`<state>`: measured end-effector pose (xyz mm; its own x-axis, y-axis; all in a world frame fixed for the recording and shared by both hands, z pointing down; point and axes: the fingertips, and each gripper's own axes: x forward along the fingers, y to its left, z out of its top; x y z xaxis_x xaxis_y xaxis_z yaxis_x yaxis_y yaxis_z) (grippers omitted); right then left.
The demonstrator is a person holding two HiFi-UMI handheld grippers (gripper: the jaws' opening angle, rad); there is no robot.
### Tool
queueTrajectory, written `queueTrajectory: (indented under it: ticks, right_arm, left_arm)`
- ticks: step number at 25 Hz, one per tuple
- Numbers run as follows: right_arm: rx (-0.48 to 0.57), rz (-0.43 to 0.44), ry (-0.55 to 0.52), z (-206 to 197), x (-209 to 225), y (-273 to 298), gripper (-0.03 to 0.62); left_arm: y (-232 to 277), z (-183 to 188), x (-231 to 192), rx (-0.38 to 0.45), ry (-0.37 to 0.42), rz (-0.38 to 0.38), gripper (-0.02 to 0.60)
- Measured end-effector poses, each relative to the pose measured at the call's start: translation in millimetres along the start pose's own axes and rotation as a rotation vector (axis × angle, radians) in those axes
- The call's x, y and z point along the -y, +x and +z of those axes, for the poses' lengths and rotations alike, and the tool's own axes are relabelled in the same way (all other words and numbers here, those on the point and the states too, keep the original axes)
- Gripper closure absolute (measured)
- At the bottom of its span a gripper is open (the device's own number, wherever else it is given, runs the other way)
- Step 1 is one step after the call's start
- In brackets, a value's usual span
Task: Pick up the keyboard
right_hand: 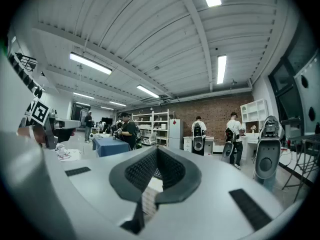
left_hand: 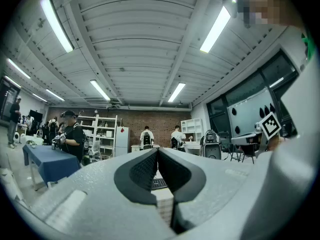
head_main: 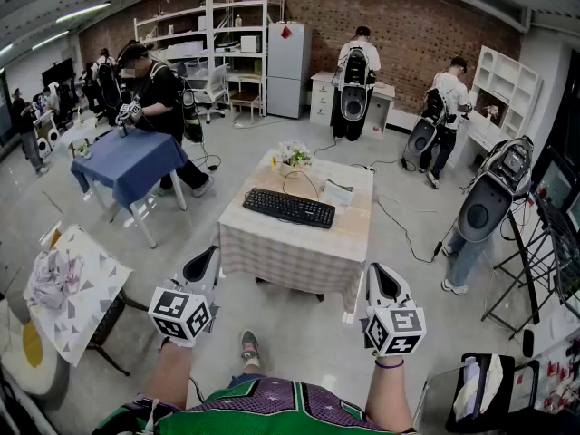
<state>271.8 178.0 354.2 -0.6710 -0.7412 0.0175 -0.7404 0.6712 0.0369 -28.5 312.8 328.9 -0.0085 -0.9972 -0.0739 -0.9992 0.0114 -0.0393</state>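
While the left gripper (head_main: 203, 259) and the right gripper (head_main: 381, 275) hang level side by side in front of the person, the black keyboard (head_main: 288, 207) lies untouched on the bench (head_main: 272, 252) ahead, well apart from both. It rests on the checked cloth in the middle of the benchtop, slightly askew to the near edge. A small bunch of flowers (head_main: 294, 156) stands at the far edge. A thin black cable (head_main: 304, 179) loops between the flowers and the keyboard, and a white card (head_main: 337, 194) sits just beside the keyboard's right end.

The left gripper is fully closed with nothing in it. In the left gripper view its dark ribbed pads (left_hand: 140, 171) meet at the tips, and a slice of the keyboard and the checked cloth shows far off through the slit below them. The right gripper is closed and empty too. In the right gripper view its pads (right_hand: 142, 171) touch at the tips, with the same distant bench seen beneath.

To the left, a person (head_main: 161, 93) works at a blue-clothed bench (head_main: 127, 166). Nearer, a bench with a patterned cloth (head_main: 86, 302) carries crumpled fabric (head_main: 53, 279). At the brick back wall two people with backpacks (head_main: 355, 71) stand facing away, beside a white fridge (head_main: 288, 57) and open shelving (head_main: 217, 34).
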Motion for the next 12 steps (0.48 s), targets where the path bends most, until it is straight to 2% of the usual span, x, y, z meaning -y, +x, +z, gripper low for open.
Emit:
queueTrajectory:
  ticks: [12]
  right_arm:
    - [-0.008, 0.006, -0.006, -3.8, -4.0, 1.4, 0.592]
  left_arm:
    - [-2.1, -4.5, -1.4, -0.003, -0.002, 0.001, 0.563]
